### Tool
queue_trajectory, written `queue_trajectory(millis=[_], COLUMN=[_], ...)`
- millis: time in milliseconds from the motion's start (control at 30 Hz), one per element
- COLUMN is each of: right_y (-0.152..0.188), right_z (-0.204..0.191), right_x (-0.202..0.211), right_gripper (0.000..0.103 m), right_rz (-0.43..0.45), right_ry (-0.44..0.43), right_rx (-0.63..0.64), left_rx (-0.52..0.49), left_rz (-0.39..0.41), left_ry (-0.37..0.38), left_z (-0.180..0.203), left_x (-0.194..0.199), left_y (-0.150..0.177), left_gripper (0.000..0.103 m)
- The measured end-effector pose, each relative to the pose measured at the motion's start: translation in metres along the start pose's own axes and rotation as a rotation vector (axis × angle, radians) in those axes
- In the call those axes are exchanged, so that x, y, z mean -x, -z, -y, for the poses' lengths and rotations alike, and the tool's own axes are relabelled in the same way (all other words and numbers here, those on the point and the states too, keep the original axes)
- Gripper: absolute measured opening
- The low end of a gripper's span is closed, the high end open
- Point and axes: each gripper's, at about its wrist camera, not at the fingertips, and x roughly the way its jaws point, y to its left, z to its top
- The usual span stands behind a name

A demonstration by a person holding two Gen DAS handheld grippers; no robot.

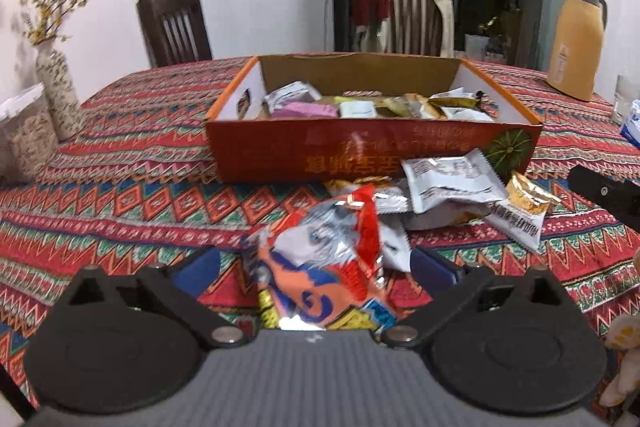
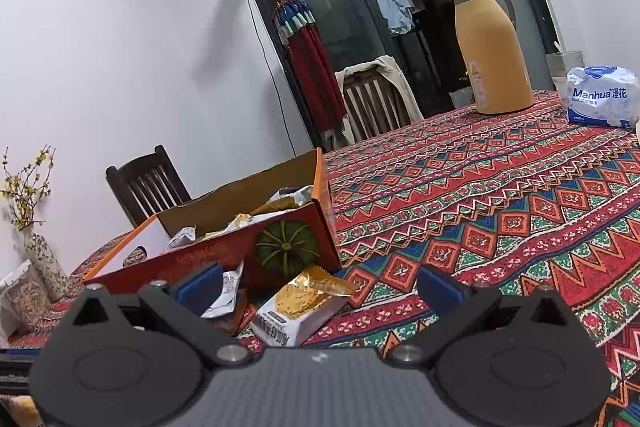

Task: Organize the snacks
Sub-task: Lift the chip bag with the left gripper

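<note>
A red cardboard box (image 1: 280, 153) with several snack packets inside stands on the patterned tablecloth; it also shows in the right wrist view (image 2: 224, 259). A pile of loose packets lies in front of it, with a white packet (image 1: 452, 179) on top. My left gripper (image 1: 316, 267) is open, its blue fingers either side of a crinkled orange, red and silver snack bag (image 1: 320, 263) without touching it. My right gripper (image 2: 320, 287) is open and empty, just above a gold and white packet (image 2: 300, 307) at the box's corner. The right gripper's black edge (image 1: 604, 193) shows in the left wrist view.
A yellow thermos jug (image 2: 490, 51) and a blue-white tissue pack (image 2: 602, 95) stand at the far right of the table, with a glass (image 2: 564, 65) behind. A vase of yellow flowers (image 1: 56, 87) and a clear container (image 1: 24, 139) stand at the left. Wooden chairs (image 1: 174, 27) line the far side.
</note>
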Motion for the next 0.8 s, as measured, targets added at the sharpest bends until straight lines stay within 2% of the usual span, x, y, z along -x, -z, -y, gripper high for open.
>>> queue_trajectory(millis=[233,400,500,633,700,800], right_y=[0.000,0.000,0.000,0.000,0.000,0.000], right_z=[0.000,-0.001,-0.001,-0.002,-0.002,-0.002], right_x=[0.000,0.000,-0.001,-0.002,-0.003,-0.004], right_gripper=[0.103,0.103,0.103,0.103,0.103,0.103], right_rz=[-0.001,-0.006,-0.012,-0.020,-0.024,-0.028], right_ry=[-0.009,-0.009,-0.009,-0.008,-0.005,0.001], right_rx=[0.006,0.009,0.011,0.014,0.015,0.017], left_rx=[0.073,0.126,0.128,0.108,0.099,0.077], left_rz=[-0.099,-0.180,-0.169,-0.141,-0.125,-0.085], left_ry=[-0.008,0.015,0.018,0.057,0.079,0.087], left_z=[-0.011,-0.014,-0.013,-0.015,-0.016,-0.019], left_x=[-0.013,-0.031,-0.031,-0.026,-0.022,-0.015], left_y=[0.011,0.014,0.013,0.012,0.012,0.010], left_gripper=[0.103,0.103,0.103,0.079,0.074,0.072])
